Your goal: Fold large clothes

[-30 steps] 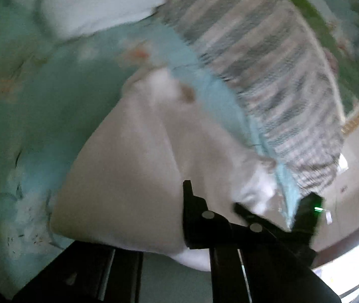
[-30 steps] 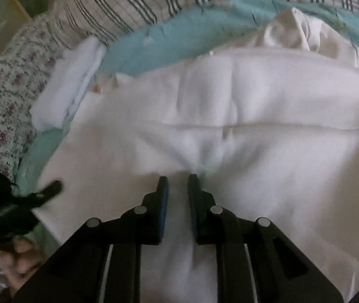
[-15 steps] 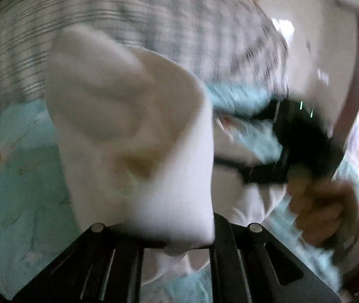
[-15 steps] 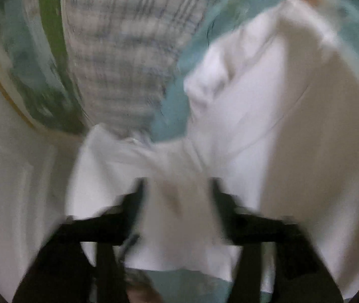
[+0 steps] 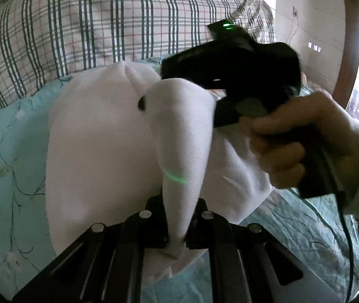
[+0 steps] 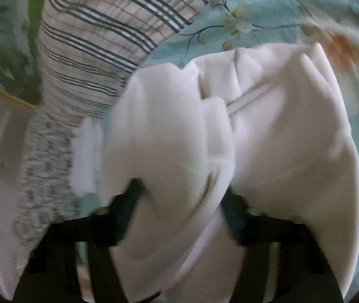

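Observation:
A large white garment [image 5: 98, 151] lies bunched and partly lifted over the teal bed sheet [image 5: 10, 151]. My left gripper [image 5: 176, 234] is shut on a narrow fold of it, which rises from the jaws in a cone. In the right wrist view the garment [image 6: 280, 139] fills the middle of the picture. My right gripper [image 6: 182, 197] has a thick bunch of the cloth between its jaws, which are closing; the picture is blurred. In the left wrist view a hand [image 5: 293, 139] holds the right gripper's black body [image 5: 242, 60], and the cloth hides its fingertips.
A plaid quilt [image 5: 91, 25] is heaped along the far side of the bed, also in the right wrist view [image 6: 98, 38]. A small-flowered fabric [image 6: 45, 164] and a pale folded cloth [image 6: 88, 151] lie at the left. A wooden door frame [image 5: 351, 38] stands at the right.
Both views have swung round. My right gripper left the flat cloth, opened wide around a bunch and has narrowed again. My left gripper kept its fold and came close to the right one.

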Available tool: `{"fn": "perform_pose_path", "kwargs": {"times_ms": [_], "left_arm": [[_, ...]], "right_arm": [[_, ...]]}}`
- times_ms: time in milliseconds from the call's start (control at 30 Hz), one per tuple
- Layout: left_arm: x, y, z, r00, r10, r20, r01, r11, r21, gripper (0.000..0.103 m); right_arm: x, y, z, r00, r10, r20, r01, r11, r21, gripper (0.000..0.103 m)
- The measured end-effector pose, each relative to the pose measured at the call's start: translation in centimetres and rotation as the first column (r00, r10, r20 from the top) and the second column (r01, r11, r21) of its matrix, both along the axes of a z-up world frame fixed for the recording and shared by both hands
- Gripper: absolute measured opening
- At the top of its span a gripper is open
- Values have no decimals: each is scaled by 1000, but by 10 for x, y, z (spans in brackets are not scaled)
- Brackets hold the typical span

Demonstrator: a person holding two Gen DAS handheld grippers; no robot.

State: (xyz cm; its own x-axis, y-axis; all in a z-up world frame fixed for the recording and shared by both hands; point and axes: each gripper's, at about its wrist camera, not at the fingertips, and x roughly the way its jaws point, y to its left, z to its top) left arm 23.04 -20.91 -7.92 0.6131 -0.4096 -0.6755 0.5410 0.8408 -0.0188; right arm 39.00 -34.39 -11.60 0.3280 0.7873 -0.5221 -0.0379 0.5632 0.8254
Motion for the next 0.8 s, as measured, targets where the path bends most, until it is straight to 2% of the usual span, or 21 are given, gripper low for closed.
{"fn": "perform_pose_path", "kwargs": {"times_ms": [33, 67, 200, 233, 300, 533, 633, 800], "left_arm": [[-2, -1, -1, 1000, -2, -3, 2, 1000, -2, 7], [-2, -1, 2, 1000, -2, -4, 2, 1000, -8, 7], [-9, -7, 33, 999, -44, 15, 46, 994, -97, 7], [-9, -12, 39, 998, -61, 18, 63, 992, -113, 7], [-7, -31, 43, 995, -101, 9, 102, 987, -127, 7], [27, -64, -8, 977, -134, -165, 111, 984, -141, 7], [31, -66, -18, 970, -160, -182, 137, 981, -135, 7], [32, -65, -15, 967, -166, -191, 143, 981, -128, 13]], "right_arm": [[1, 0, -2, 1000, 8, -7, -8, 1000, 16, 23], [1, -2, 3, 1000, 11, 5, -11, 999, 33, 16], [-20, -35, 55, 982, -18, 188, 1, 996, 91, 14], [-21, -40, 64, 977, -26, 212, 9, 997, 82, 14], [-25, -56, 75, 967, -25, 253, 28, 1000, -7, 14], [-5, -71, 14, 993, 1, 120, 20, 984, -174, 13], [-6, -76, -5, 995, -12, 102, 29, 986, -167, 13], [-9, -82, -9, 994, -38, 105, 52, 989, -136, 14]]}}
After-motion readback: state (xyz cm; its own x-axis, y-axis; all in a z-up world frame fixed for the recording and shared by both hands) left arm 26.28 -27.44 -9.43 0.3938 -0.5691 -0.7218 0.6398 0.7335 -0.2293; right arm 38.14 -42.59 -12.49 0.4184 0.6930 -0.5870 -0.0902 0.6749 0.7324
